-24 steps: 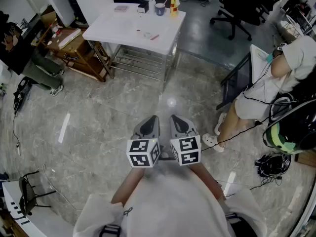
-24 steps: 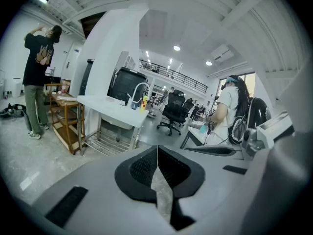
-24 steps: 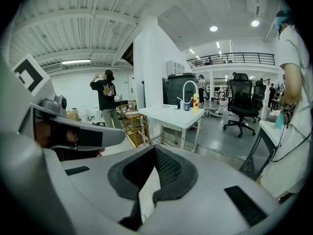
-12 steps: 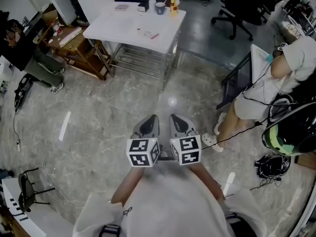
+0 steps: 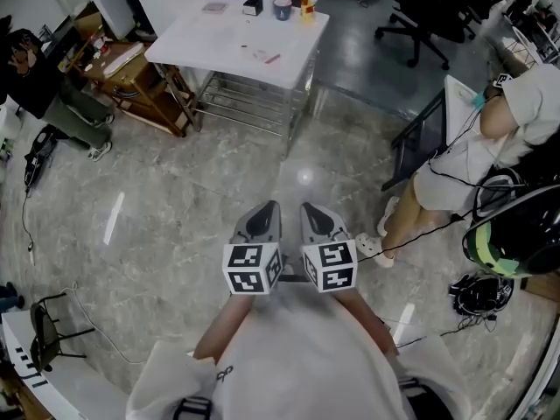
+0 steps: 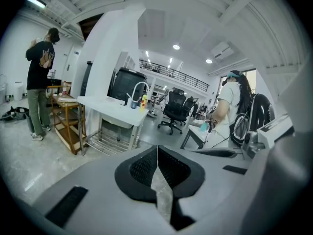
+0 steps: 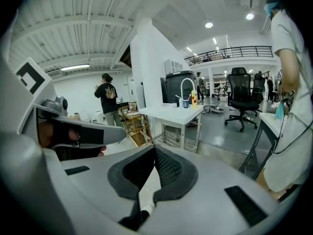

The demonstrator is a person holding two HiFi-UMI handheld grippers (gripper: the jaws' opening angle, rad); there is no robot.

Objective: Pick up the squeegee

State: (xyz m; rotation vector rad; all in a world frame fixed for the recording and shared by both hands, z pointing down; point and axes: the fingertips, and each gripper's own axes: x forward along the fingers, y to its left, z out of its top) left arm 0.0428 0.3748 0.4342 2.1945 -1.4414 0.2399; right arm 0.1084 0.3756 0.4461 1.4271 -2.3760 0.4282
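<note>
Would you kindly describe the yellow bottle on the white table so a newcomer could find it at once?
Find the white table across the marble floor. Along its far edge, the yellow bottle stands at the right end of a short row, beside a dark cup; it alone is brightly coloured.

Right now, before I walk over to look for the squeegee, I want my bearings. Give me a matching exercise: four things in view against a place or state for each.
Things:
1 white table
2 office chair
3 wooden rack
4 left gripper

Places or states:
a jaws shut, nothing between them
b black, top right of the head view
c bears a yellow bottle and a cup
d just left of the table

Pairs: 1-c, 2-b, 3-d, 4-a
</note>
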